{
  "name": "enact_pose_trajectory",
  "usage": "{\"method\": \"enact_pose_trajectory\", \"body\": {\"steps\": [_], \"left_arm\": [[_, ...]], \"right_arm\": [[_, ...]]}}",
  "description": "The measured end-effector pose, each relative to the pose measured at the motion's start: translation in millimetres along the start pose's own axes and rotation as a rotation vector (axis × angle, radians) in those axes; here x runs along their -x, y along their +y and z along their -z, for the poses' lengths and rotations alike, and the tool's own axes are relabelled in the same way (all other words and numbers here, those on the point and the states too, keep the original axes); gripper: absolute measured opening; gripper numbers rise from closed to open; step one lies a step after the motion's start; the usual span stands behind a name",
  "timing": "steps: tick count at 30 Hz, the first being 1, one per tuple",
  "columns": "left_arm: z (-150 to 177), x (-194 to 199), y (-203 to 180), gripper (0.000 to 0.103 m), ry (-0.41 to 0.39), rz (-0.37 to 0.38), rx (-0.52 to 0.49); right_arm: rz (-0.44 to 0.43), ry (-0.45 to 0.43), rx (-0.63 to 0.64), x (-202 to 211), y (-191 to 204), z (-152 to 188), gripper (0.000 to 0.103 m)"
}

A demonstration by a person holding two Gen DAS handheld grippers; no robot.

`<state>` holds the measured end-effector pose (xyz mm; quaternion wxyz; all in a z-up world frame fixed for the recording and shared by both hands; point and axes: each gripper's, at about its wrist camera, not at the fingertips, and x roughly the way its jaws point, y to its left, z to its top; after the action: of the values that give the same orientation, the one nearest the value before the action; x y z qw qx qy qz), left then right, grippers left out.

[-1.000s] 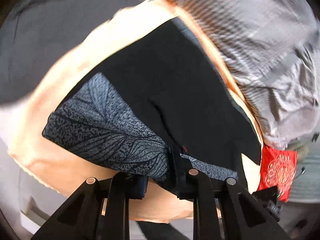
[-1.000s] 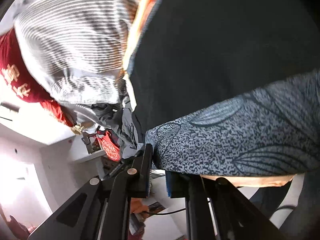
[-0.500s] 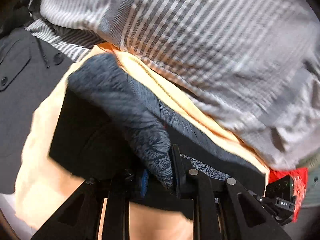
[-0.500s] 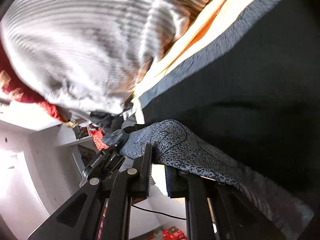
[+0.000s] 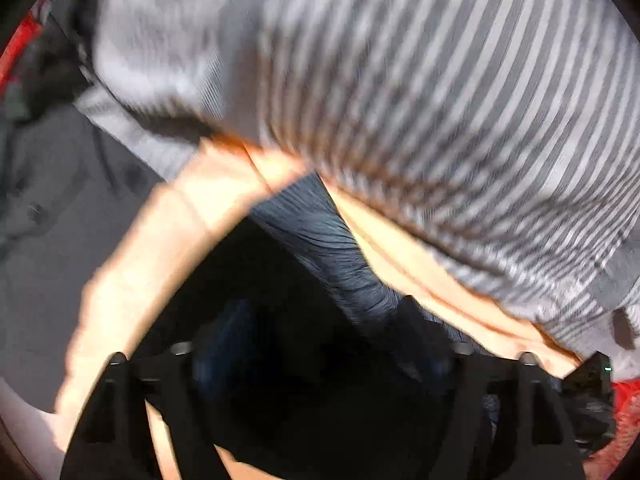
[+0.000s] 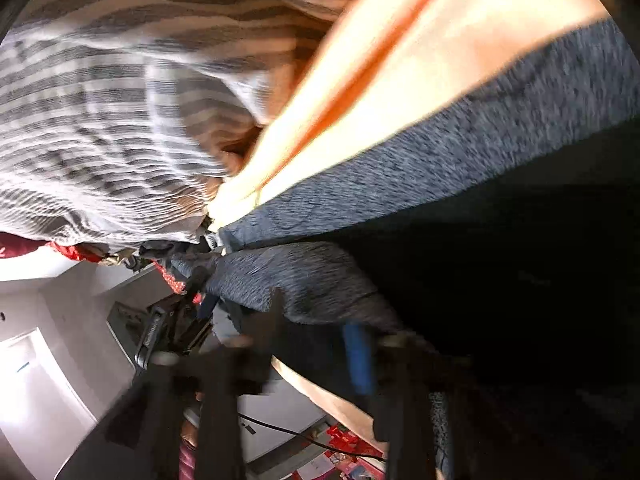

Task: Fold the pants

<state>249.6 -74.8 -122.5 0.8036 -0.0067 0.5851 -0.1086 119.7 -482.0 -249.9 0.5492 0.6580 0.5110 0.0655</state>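
The pants are dark with a grey-blue speckled leaf print [image 5: 340,264] and lie on a pale orange surface [image 5: 160,240]. In the left wrist view the left gripper [image 5: 320,356] has its fingers wide apart, with dark pants cloth lying between and over them. In the right wrist view the printed cloth [image 6: 304,280] is bunched in front of the right gripper [image 6: 308,344], whose fingers stand apart around it. The black side of the pants [image 6: 520,280] fills the right of that view. Both views are blurred.
A pile of grey-and-white striped fabric [image 5: 440,100] lies just beyond the pants and also shows in the right wrist view [image 6: 100,120]. A dark grey buttoned garment [image 5: 60,220] lies to the left. Red items [image 6: 172,280] and a white floor area show below left.
Both grippers carried the pants edge forward toward the striped pile, folding the cloth over. Their fingers, shut on the cloth before, now stand apart.
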Motion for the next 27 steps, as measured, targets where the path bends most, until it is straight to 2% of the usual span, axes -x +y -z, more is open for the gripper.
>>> {"method": "enact_pose_trajectory", "body": {"steps": [2, 6, 8, 11, 13, 15, 16, 17, 20, 22, 24, 27], "left_arm": [[-2.0, 12.9, -7.1, 0.079, -0.018, -0.038, -0.069], [25.1, -0.6, -34.8, 0.079, 0.060, -0.099, -0.232], [49.1, -18.4, -49.5, 0.079, 0.109, -0.117, -0.295], [78.7, -50.7, -66.7, 0.079, 0.168, -0.151, -0.350], [88.8, -61.2, -70.2, 0.083, 0.142, -0.206, -0.358], [89.9, -61.8, -70.0, 0.086, 0.132, -0.220, -0.348], [89.0, -60.3, -68.9, 0.086, 0.143, -0.216, -0.341], [88.6, -57.5, -68.0, 0.086, 0.156, -0.220, -0.342], [92.3, -36.0, -74.5, 0.086, 0.133, -0.223, -0.400], [105.9, -18.8, -84.0, 0.086, 0.130, -0.198, -0.450], [122.5, -9.1, -95.8, 0.086, 0.145, -0.159, -0.492], [152.3, 2.2, -112.6, 0.086, 0.181, -0.081, -0.567]], "right_arm": [[-0.025, -0.014, 0.038, 10.8, 13.8, 2.2, 0.077], [-0.023, -0.054, 0.163, 37.9, 44.5, 18.1, 0.077], [-0.051, -0.017, 0.221, 41.4, 55.4, 35.5, 0.077], [-0.074, 0.087, 0.197, 26.3, 45.2, 61.7, 0.077], [-0.025, 0.150, 0.185, 11.5, 27.2, 76.5, 0.077], [0.103, 0.164, 0.162, 2.2, 6.1, 79.0, 0.077], [0.159, 0.146, 0.151, 2.6, -2.9, 74.5, 0.072], [0.195, 0.122, 0.148, 9.2, -9.9, 70.9, 0.059], [0.175, 0.025, 0.170, 48.1, -8.9, 72.1, 0.060], [0.272, -0.055, 0.267, 74.8, 1.4, 88.1, 0.069], [0.341, -0.113, 0.317, 98.6, 2.1, 107.0, 0.070], [0.359, -0.191, 0.269, 134.5, -16.2, 146.6, 0.070]]}}
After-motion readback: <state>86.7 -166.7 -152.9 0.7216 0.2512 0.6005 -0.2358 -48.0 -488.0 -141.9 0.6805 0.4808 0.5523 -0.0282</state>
